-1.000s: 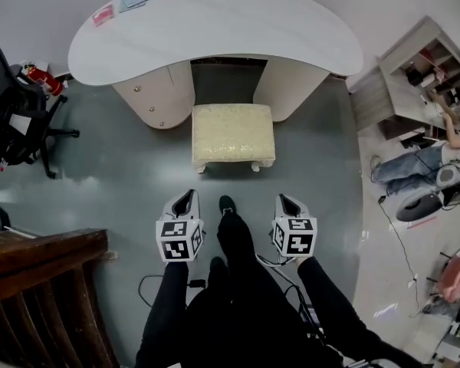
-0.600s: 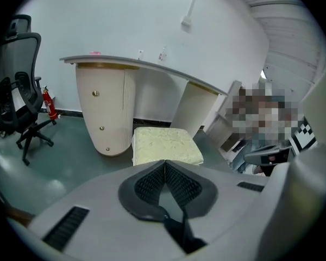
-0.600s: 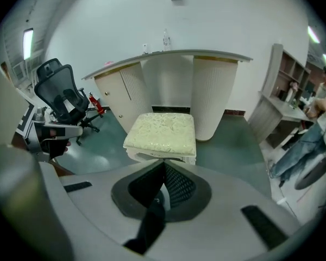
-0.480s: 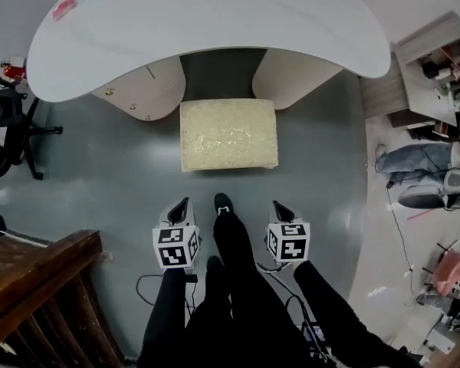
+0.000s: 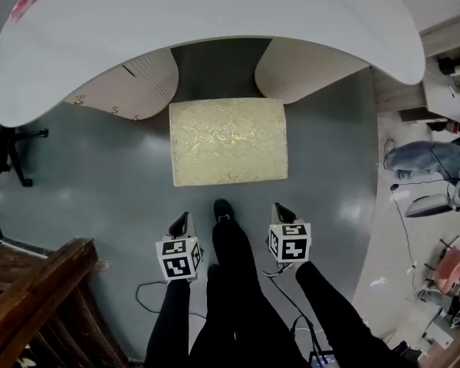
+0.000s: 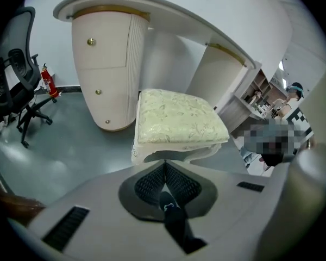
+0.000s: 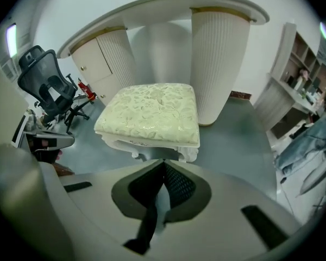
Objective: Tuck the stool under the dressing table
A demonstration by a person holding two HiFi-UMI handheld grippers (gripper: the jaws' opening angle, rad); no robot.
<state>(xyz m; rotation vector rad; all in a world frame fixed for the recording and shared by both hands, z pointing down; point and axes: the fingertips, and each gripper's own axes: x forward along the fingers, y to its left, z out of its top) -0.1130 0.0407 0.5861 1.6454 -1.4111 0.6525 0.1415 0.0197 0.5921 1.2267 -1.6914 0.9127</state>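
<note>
A cream stool with a patterned cushion stands on the grey floor in front of the knee gap of the white dressing table. Its far edge sits at the gap's mouth. The stool fills the middle of the left gripper view, and the stool also lies ahead in the right gripper view. My left gripper and right gripper hover short of the stool's near edge, one on each side of the person's foot. Both are shut with nothing held.
Two rounded cabinets flank the knee gap. A black office chair stands to the left, a wooden headboard at the lower left. Shelves and clutter fill the right side. A cable lies on the floor.
The view has moved forward: the stool and table are now closer and larger. Both grippers stay shut and keep their spacing.
</note>
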